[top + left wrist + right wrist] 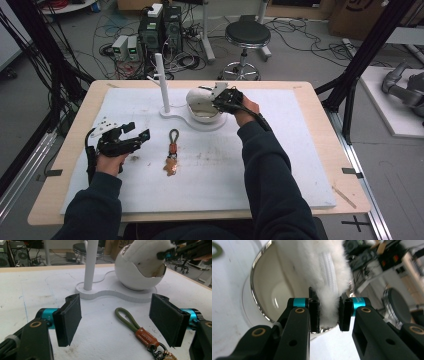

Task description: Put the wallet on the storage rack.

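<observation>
left gripper (141,131): fingers spread wide, low over bench, forearm short | right gripper (220,101): fingers clamped, arm stretched forward

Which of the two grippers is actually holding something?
The right gripper: its fingers pinch the white fluffy thing at the bowl. The left gripper is open, empty.

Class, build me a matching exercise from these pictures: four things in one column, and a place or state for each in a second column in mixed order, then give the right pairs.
Things
1. keychain
2. white fluffy piece
3. left gripper
4. white post

Places or states
A. upright on the flat white base
B. open, holding nothing
C. lying flat on the white mat
D. pinched by the right gripper at the rim of the egg-shaped bowl

Pairs: 1-C, 2-D, 3-B, 4-A
</observation>
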